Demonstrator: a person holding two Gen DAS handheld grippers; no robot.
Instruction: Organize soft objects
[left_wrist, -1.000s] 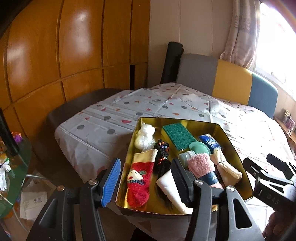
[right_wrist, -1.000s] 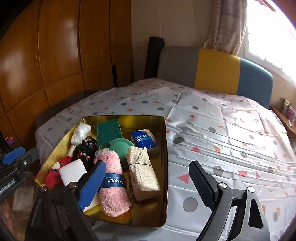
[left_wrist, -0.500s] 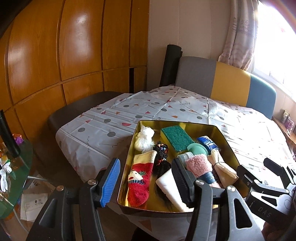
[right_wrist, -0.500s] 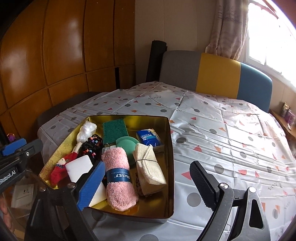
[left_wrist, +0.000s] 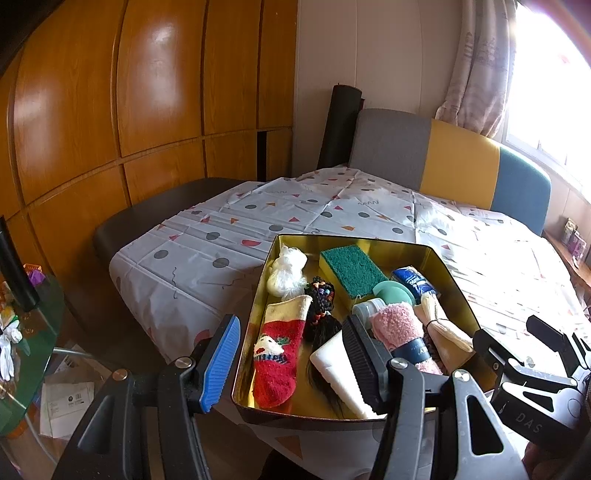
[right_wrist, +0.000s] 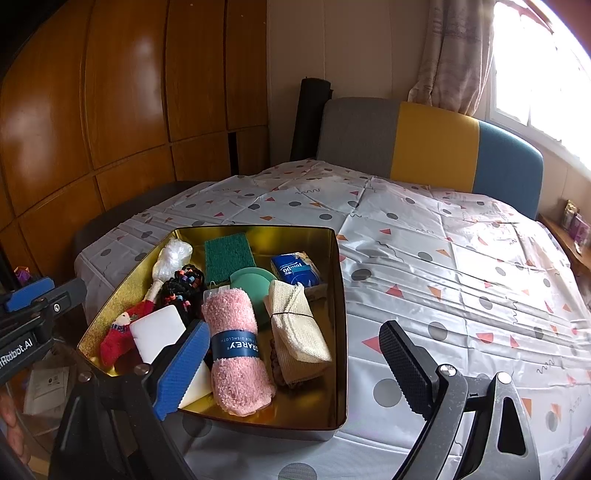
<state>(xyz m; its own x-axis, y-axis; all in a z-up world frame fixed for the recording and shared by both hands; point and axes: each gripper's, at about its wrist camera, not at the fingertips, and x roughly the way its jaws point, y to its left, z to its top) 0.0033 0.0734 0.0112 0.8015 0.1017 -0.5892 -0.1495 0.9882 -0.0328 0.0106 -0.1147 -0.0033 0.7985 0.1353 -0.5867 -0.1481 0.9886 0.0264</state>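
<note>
Your left gripper (left_wrist: 291, 354) hangs above the near left corner of the gold tin tray (right_wrist: 341, 325), its jaws parted with nothing between the pads: the blue pad sits outside the tray's left wall, the black one over the white block (right_wrist: 157, 332). Your right gripper (right_wrist: 291, 369) stands wider still, also empty, its blue pad in front of the pink rolled towel (right_wrist: 236, 350) and its black pad out over the bare tablecloth (right_wrist: 461, 266) to the right of the tray.

The soft things all lie inside that tray, which rests near the front left edge of the table. Along the left wall you have a white plastic-wrapped bundle (left_wrist: 286, 271) at the back and a red Christmas sock (left_wrist: 279, 354) in front of it. Beside the sock lies a black hair piece with coloured beads (left_wrist: 321, 295). At the back sits a green scouring sponge (right_wrist: 227, 254), with a blue tissue pack (right_wrist: 295, 271) to its right and a round mint-green item (right_wrist: 251, 286) just in front of both (what it is, you cannot tell from here). The pink towel wears a dark blue paper band, and a beige folded cloth (right_wrist: 295, 325) tied with a thin band lies against its right side.

Behind the table stands a sofa back (right_wrist: 432, 136) in 3 colours: grey, yellow and blue.
</note>
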